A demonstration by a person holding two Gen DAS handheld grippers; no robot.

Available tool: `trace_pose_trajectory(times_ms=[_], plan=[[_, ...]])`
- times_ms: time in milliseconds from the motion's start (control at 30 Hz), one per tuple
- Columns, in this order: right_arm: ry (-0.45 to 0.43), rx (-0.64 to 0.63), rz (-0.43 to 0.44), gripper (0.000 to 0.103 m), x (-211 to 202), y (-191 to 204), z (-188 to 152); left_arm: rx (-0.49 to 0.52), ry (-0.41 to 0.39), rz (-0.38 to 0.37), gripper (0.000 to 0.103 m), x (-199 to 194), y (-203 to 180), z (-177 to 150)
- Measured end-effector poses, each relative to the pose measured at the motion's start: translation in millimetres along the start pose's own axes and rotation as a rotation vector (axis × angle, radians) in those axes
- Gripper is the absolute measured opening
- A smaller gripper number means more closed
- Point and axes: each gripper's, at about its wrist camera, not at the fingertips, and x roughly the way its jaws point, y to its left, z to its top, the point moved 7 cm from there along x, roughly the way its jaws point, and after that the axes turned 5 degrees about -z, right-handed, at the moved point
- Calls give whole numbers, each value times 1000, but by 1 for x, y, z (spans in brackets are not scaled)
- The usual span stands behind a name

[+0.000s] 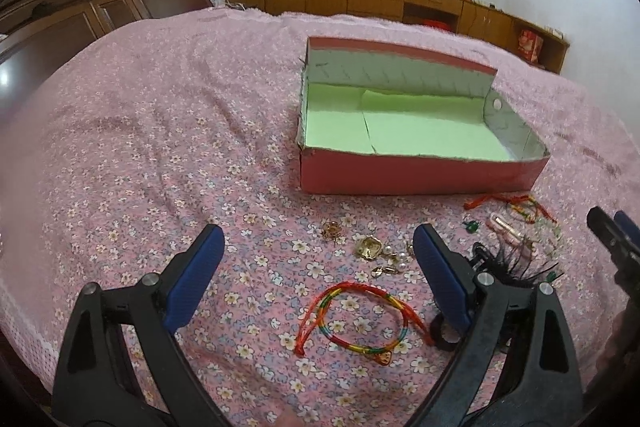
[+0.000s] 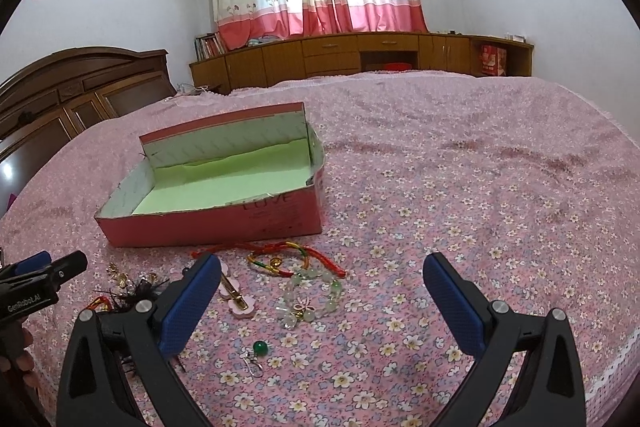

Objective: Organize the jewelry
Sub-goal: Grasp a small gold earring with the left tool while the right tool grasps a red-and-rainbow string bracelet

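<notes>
The jewelry lies loose on the flowered bedspread [image 1: 160, 131] just in front of the red box [image 1: 420, 179], whose green-lined inside looks bare. A thin piece like the rainbow cord bracelet [image 1: 360, 323] could slip off one pad or drag its neighbours along, since the soft cover gives underneath. The left hand-held gripper [image 1: 320, 267] hovers low over that bracelet, jaws spread wide and holding nothing. The right hand-held gripper [image 2: 320, 291], equally wide and unloaded, hangs above what seems a pale bead bracelet [image 2: 312, 291].
</notes>
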Motion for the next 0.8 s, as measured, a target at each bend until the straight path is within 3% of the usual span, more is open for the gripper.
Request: trace_pose_trajectory(times_ms=[267,467,800], plan=[[16,4,-8,102,10,-5,3,6,79,-9,58,26,-2,0],[40,26,15,95,20,-8,1,29,124,-35,31,40,-7,0],[73,16,28,92,31,-7,-4,56,171,-39,9,57,-12,-6]])
